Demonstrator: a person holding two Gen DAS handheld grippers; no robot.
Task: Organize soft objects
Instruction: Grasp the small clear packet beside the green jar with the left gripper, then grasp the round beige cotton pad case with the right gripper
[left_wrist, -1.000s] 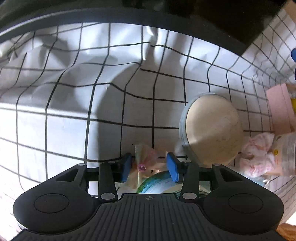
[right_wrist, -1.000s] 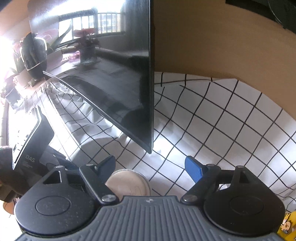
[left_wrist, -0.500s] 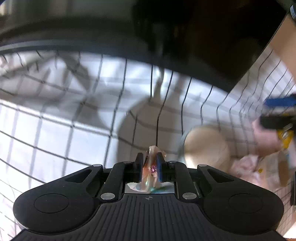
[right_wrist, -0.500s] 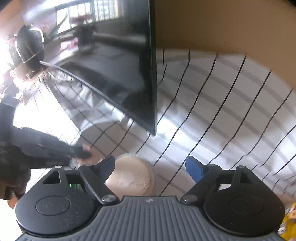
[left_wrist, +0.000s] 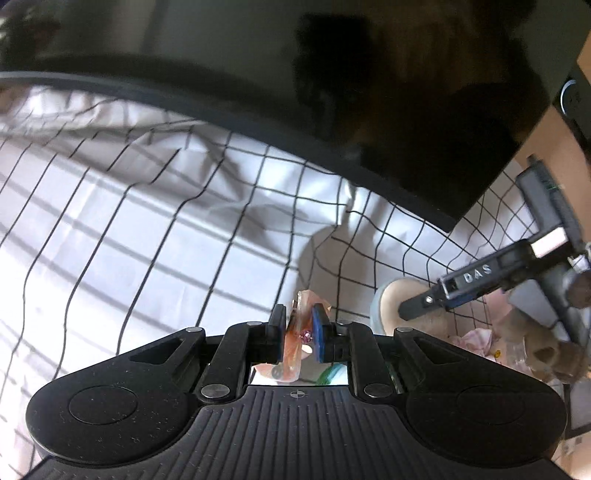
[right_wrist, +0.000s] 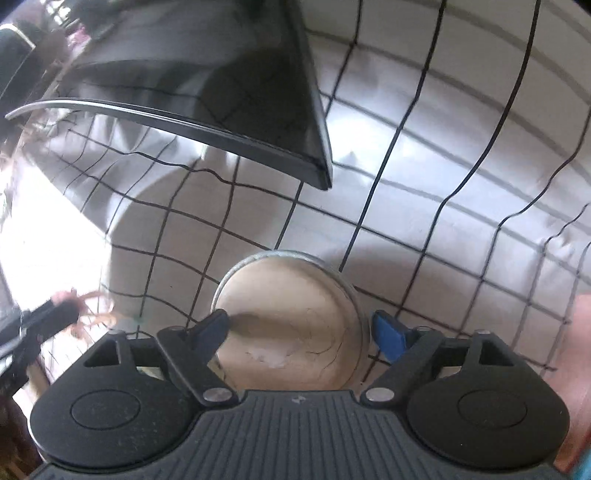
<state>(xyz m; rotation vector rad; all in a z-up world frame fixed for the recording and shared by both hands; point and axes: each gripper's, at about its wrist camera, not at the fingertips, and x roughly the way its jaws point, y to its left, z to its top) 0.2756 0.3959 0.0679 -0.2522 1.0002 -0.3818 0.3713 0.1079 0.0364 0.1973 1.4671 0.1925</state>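
My left gripper (left_wrist: 300, 334) is shut on a small clear packet with orange and pink contents (left_wrist: 297, 347), held above the checked cloth. A round beige cushion with a pale blue rim (right_wrist: 291, 325) lies on the cloth; it also shows in the left wrist view (left_wrist: 391, 306). My right gripper (right_wrist: 301, 328) is open, with its jaws on either side of the cushion, just above it. The right gripper also shows in the left wrist view (left_wrist: 436, 306) over the cushion. The left gripper and its packet show at the left edge of the right wrist view (right_wrist: 70, 314).
A white cloth with black grid lines (left_wrist: 147, 229) covers the surface. A dark monitor (left_wrist: 332, 92) stands at the back, its lower corner (right_wrist: 317, 173) near the cushion. Pink soft items in wrapping (left_wrist: 476, 339) and a brown plush (left_wrist: 546, 350) lie at right.
My left gripper closed on the packet and lifted it off the cloth. My right gripper came down and forward over the beige cushion, still open.
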